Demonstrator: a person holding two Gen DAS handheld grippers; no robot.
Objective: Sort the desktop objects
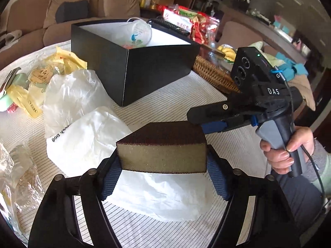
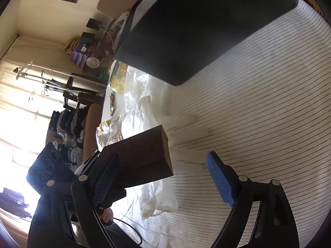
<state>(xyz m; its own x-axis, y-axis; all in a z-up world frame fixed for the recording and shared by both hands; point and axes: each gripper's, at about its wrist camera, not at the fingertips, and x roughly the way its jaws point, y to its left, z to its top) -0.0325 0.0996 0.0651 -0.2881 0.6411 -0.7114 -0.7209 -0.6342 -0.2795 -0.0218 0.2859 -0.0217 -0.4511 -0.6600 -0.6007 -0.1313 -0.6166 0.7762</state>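
Left gripper [image 1: 163,165] jaws clamped on brown-topped rectangular foam sponge [image 1: 163,153]; right gripper [image 2: 165,177] jaws apart, empty. Lift sponge level, clear near rim of black cardboard box [image 1: 144,72], release inside.

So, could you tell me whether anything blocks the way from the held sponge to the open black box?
Nothing visible does. The left gripper holds the sponge above a white bag; bare striped cloth leads to the black box. The right gripper sits just beside the sponge.
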